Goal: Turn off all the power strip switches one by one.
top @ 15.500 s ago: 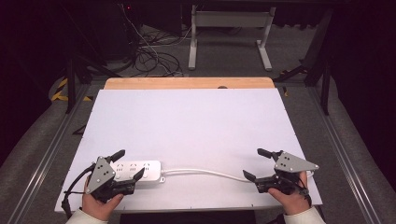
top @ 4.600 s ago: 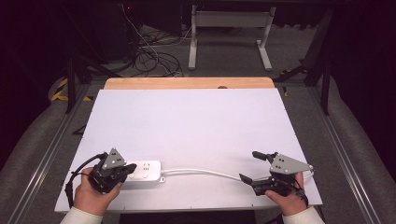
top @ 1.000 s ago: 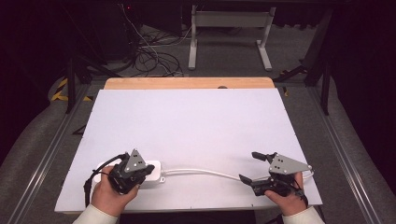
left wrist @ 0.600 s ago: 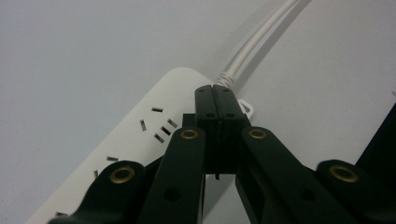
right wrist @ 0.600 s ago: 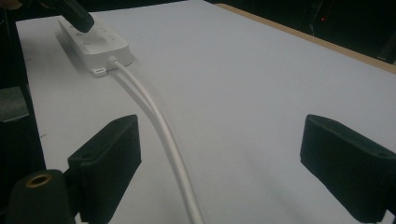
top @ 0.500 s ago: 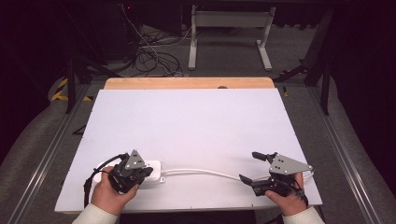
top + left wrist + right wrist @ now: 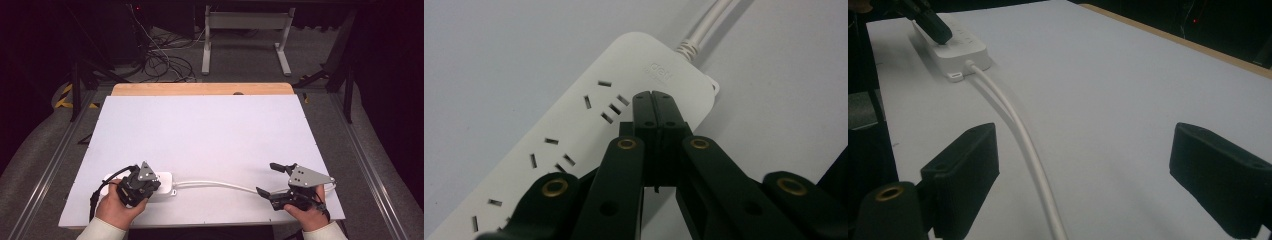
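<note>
The left gripper [image 7: 654, 100] is down on the white power strip [image 7: 574, 135], jaws pressed flat together with nothing between them, tips resting on the strip's top face near its cable end — right beside a cluster of socket slots. In the high view that same left gripper [image 7: 150, 186] sits over the power strip [image 7: 164, 179] at about 7 o'clock on the white table [image 7: 210, 135], close to the near edge, the left hand [image 7: 119, 207] wrapped around it from below.

From the strip's end a white cable [image 7: 220, 185] runs off toward 3 o'clock, a shallow curve along the near part of the table, heading to the right gripper [image 7: 270, 178] at about 5 o'clock. That one is spread wide — one jaw reaching up toward 12, the other lower, and the right hand [image 7: 305, 215] gripping it at the table's near edge.

From the right gripper's own view, its two black pads stand well apart, and the cable [image 7: 1020, 135] passes between them, nearer the left-hand pad, lying on the table and touching neither. Farther off at 11 o'clock in that view, the power strip [image 7: 968, 52] lies flat with the other gripper's dark tip [image 7: 937, 31] pressing on its top.
</note>
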Motion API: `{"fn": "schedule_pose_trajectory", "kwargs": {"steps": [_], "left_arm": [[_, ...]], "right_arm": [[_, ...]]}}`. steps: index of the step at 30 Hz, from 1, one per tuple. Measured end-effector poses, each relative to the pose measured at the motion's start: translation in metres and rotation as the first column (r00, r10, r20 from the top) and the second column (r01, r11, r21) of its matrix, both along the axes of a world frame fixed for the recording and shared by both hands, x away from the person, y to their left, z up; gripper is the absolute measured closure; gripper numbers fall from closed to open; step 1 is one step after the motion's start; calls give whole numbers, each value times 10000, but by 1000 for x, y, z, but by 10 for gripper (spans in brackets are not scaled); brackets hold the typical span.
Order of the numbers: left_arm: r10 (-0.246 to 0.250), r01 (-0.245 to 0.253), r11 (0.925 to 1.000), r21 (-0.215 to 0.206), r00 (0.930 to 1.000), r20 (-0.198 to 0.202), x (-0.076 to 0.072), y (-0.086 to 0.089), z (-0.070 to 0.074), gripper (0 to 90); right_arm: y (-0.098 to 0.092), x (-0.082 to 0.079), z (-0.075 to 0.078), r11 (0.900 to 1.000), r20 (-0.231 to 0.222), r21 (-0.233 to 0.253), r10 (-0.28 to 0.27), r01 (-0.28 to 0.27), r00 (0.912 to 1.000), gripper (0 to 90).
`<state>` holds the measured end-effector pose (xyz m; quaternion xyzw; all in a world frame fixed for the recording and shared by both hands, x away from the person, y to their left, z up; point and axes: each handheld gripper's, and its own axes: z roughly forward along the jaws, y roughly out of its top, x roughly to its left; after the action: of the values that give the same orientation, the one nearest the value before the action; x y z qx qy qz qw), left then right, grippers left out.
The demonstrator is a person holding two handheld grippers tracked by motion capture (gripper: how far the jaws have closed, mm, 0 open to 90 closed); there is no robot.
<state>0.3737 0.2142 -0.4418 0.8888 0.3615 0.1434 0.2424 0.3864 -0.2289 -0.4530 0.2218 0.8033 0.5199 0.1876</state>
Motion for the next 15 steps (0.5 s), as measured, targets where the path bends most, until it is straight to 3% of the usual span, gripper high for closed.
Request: {"fn": "schedule_pose_trajectory", "kwargs": {"steps": [6, 10, 15], "left_arm": [[-53, 54, 9999, 99, 9999, -153, 1, 0, -2, 900], [-56, 51, 9998, -213, 9997, -240, 2, 3, -3, 900], [-89, 87, 9999, -123, 9998, -188, 1, 3, -3, 900]], "right_arm": [[0, 0, 0, 10000, -4, 38, 10, -10, 10000, 127], [0, 0, 0, 10000, -17, 43, 17, -17, 10000, 127], [0, -1, 0, 10000, -28, 49, 8, -8, 10000, 127]]}}
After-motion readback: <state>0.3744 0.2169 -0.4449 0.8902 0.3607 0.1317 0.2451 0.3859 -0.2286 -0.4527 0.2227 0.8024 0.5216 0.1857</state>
